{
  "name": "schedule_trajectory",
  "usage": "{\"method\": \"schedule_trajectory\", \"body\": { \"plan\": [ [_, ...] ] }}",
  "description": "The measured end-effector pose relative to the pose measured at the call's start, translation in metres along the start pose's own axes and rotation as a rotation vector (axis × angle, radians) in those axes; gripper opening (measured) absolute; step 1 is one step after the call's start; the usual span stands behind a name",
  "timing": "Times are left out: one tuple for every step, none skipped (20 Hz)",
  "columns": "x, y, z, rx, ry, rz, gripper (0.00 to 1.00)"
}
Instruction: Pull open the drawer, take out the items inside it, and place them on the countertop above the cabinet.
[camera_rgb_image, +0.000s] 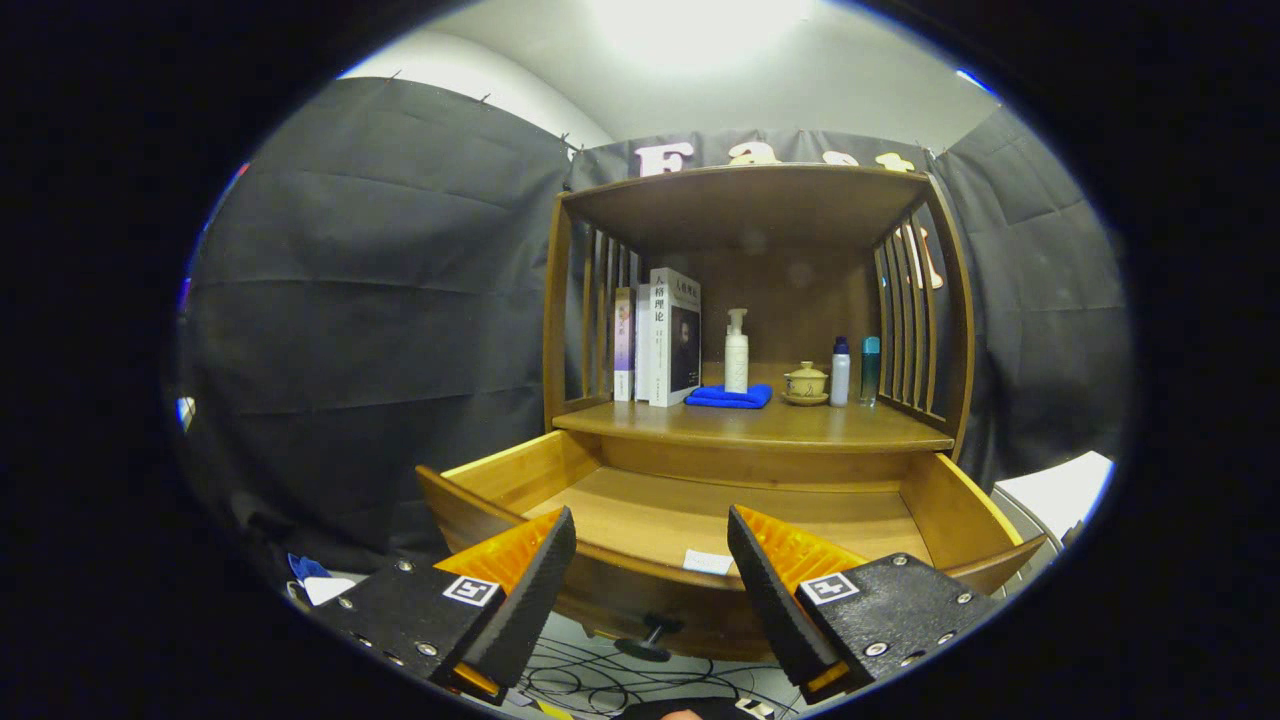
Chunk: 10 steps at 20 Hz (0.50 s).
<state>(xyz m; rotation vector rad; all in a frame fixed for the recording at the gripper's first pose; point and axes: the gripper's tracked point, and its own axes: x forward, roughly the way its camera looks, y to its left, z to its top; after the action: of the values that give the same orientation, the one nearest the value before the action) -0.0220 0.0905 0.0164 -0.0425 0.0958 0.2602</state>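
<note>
The wooden drawer (520, 475) of the cabinet stands pulled out toward me, its curved front with a dark round knob (648, 640) below and between my fingers. Inside it lies a small white card or packet (708, 562) near the front wall, just ahead of the fingers. My gripper (652, 545) hovers open above the drawer's front edge, nothing between its fingers. Above the drawer runs the countertop (760, 425), bearing a folded blue cloth (730, 397), a white pump bottle (736, 352), a lidded tea bowl (806, 383) and two small bottles (853, 371).
Several books (660, 340) stand at the countertop's left, next to slatted side walls (905, 320) and under a wooden top shelf (750, 195). Cables (600, 680) lie on the floor below the drawer. A white surface (1060, 490) sits to the right of the cabinet.
</note>
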Motion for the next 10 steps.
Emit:
{"method": "schedule_trajectory", "body": {
  "plan": [
    [0.007, -0.002, 0.002, 0.018, 0.024, 0.006, 0.93],
    [0.016, -0.008, 0.003, 0.034, 0.064, 0.013, 0.93],
    [0.024, -0.013, 0.002, 0.046, 0.09, 0.015, 0.93],
    [0.034, -0.021, 0.001, 0.055, 0.123, 0.009, 0.94],
    [0.042, -0.028, -0.002, 0.061, 0.153, 0.002, 0.94],
    [0.049, -0.034, -0.003, 0.062, 0.181, -0.003, 0.94],
    [0.056, -0.036, -0.006, 0.071, 0.213, 0.003, 0.94],
    [0.062, -0.037, -0.009, 0.086, 0.251, 0.018, 0.94],
    [0.069, -0.037, -0.017, 0.109, 0.299, 0.034, 0.94],
    [0.073, -0.036, -0.021, 0.13, 0.339, 0.047, 0.94]
  ]
}}
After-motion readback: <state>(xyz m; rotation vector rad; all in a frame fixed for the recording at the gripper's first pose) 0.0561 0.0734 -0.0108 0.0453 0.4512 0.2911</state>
